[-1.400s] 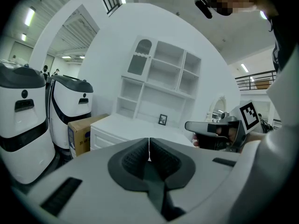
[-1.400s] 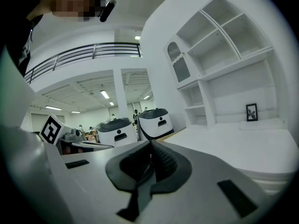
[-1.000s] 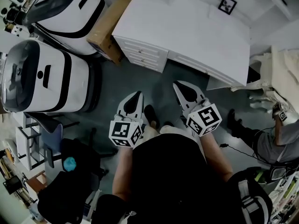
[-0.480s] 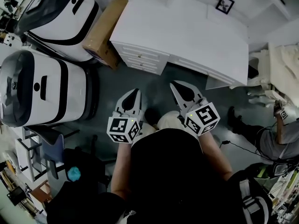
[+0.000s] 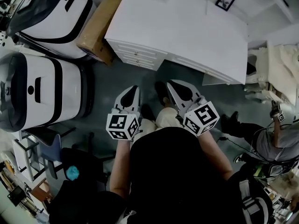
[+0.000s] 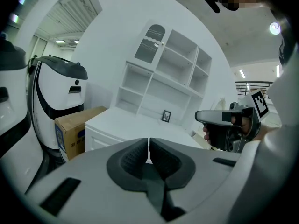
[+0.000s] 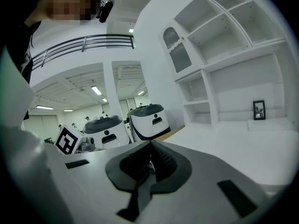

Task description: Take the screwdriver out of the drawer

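The white desk (image 5: pixel 187 31) stands ahead, with its stack of drawers (image 5: pixel 135 56) shut at the left end. No screwdriver shows in any view. My left gripper (image 5: pixel 133 88) hovers over the dark floor short of the drawers, its jaws shut with nothing between them (image 6: pixel 148 143). To its right, my right gripper (image 5: pixel 169 83) is also shut and empty (image 7: pixel 150 146), pointing toward the desk's knee gap. The left gripper view shows the drawers (image 6: pixel 100 141) low at the left and the right gripper (image 6: pixel 200 117) beside it.
Two large white-and-black machines (image 5: pixel 37 90) (image 5: pixel 51 8) stand at the left, with a cardboard box (image 5: pixel 97 27) against the desk's side. A small picture frame (image 5: pixel 226 1) sits on the desk under white shelves (image 6: pixel 163 73). A seated person (image 5: pixel 275 141) is at the right, and a chair (image 5: pixel 46 146) at the lower left.
Both grippers have moved a little forward toward the desk and stayed shut. The person's feet have stepped closer, and the desk has drifted left in the head view.
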`<state>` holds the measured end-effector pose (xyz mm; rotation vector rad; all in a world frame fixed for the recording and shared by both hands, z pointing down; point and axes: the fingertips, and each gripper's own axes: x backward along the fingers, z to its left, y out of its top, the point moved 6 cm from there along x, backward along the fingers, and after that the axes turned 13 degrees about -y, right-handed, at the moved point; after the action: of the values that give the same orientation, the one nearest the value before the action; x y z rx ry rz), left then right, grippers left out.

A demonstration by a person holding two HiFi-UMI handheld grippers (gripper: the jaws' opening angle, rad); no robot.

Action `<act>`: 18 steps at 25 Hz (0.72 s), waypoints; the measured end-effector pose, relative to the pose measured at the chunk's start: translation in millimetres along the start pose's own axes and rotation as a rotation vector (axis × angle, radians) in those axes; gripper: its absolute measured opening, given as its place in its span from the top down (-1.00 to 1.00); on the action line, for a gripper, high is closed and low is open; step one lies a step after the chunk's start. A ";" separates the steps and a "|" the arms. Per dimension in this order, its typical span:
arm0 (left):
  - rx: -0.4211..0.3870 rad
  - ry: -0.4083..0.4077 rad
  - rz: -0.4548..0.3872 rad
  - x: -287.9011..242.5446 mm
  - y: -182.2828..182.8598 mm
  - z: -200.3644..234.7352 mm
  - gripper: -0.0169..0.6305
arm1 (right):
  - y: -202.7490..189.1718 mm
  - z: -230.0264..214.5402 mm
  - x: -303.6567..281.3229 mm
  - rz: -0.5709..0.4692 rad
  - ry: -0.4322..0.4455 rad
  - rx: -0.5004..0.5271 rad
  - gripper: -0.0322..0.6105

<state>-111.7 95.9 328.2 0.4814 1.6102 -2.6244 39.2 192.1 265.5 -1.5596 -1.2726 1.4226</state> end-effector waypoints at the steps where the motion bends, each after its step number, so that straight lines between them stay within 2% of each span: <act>1: 0.007 0.006 0.000 -2.8 -0.5 2.7 0.88 | 0.1 -1.5 -3.7 0.007 0.007 0.003 0.84; 18: 0.103 0.135 0.024 -80.8 0.2 54.2 0.88 | 16.7 -57.0 -99.3 0.140 0.174 0.054 0.84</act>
<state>-48.1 37.3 372.7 0.6917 1.4975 -2.7205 105.0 101.0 293.2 -1.7228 -1.0322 1.3616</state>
